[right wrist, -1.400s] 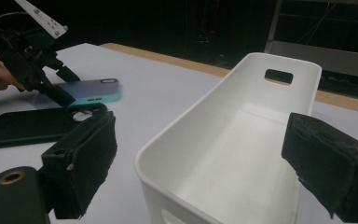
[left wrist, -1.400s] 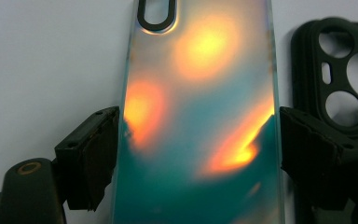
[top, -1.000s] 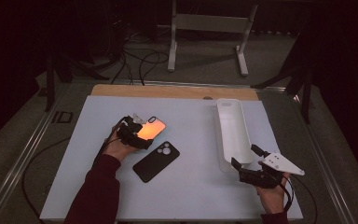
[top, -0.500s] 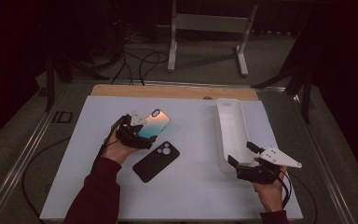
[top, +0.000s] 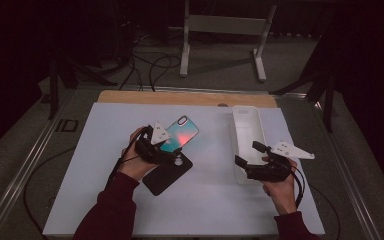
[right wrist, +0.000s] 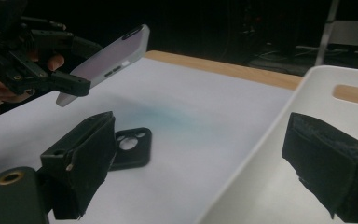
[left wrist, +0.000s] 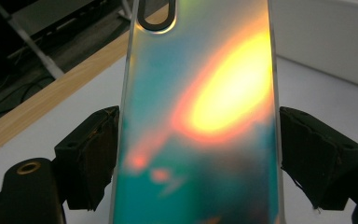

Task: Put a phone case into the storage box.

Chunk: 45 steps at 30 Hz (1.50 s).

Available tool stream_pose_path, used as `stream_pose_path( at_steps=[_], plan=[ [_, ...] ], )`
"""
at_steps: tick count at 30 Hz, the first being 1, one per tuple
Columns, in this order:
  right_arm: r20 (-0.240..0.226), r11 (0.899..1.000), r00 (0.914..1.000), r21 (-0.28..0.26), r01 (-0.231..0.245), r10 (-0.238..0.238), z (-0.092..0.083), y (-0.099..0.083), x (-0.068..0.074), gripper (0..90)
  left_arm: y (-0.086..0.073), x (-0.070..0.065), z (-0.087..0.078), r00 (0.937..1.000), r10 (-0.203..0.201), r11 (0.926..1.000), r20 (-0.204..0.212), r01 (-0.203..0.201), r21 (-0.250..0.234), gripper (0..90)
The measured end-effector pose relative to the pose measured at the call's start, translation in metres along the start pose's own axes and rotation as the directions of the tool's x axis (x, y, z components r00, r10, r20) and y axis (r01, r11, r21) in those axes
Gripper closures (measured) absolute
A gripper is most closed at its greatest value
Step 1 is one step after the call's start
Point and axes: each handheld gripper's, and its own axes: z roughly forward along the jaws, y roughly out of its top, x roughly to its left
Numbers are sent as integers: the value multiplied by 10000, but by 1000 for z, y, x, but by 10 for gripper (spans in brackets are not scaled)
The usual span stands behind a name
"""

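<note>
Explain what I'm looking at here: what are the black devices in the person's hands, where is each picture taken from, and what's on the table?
A person holds a handheld two-jaw gripper in each hand. One camera looks down from above; another rides on each gripper, looking along its jaws. The left gripper is clamped on the side edges of an iridescent phone case, lifted off the white table; its own view shows the case between the pads. A black phone case lies on the table below it. The right gripper is open, its jaws either side of the near wall of a white bin.
</note>
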Motion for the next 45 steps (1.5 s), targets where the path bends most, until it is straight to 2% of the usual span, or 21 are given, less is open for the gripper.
stream_pose_path(
  at_steps=[12,23,27,31,32,33,34,35,37,42,43,45],
  plan=[
    [-623,9997,9978,112,-205,212,23,18,9,90,16,-21,-4,9978,570,9963,337,-547,-663,168],
    [-941,9982,9939,267,-545,568,40,30,16,90,28,-41,-4,9918,1019,9889,768,-926,-1161,167],
    [-1243,9967,9894,401,-704,748,46,32,22,95,30,-47,-5,9893,1170,9846,869,-1041,-1404,167],
    [-1580,9953,9836,556,-790,868,52,34,28,140,32,-50,-3,9881,1192,9835,977,-1040,-1480,167],
    [-1635,9947,9822,592,-843,929,53,35,30,158,33,-53,-3,9881,1192,9821,971,-1030,-1577,167],
    [-1656,9924,9800,714,-1000,1106,56,36,32,243,33,-54,-3,9878,1217,9815,972,-1052,-1602,167],
    [-1656,9924,9800,714,-1000,1106,56,36,32,243,33,-54,-3,9878,1217,9815,972,-1052,-1602,167],
    [-1771,9879,9737,851,-1297,1431,59,36,32,339,34,-55,-3,9882,1194,9800,959,-1018,-1710,167],
    [-1773,9868,9729,901,-1345,1488,59,36,33,368,34,-56,-3,9876,1229,9797,981,-1049,-1710,167],
    [-1996,9818,9630,942,-1649,1809,63,37,37,547,34,-60,-1,9866,1284,9788,1006,-1098,-1729,167],
    [-2062,9806,9605,985,-1695,1867,64,37,37,576,34,-60,-1,9869,1256,9790,1012,-1067,-1739,167],
    [-2344,9770,9501,1045,-1858,2058,64,37,37,652,33,-60,0,9874,1183,9797,1051,-988,-1744,167]
  ],
)
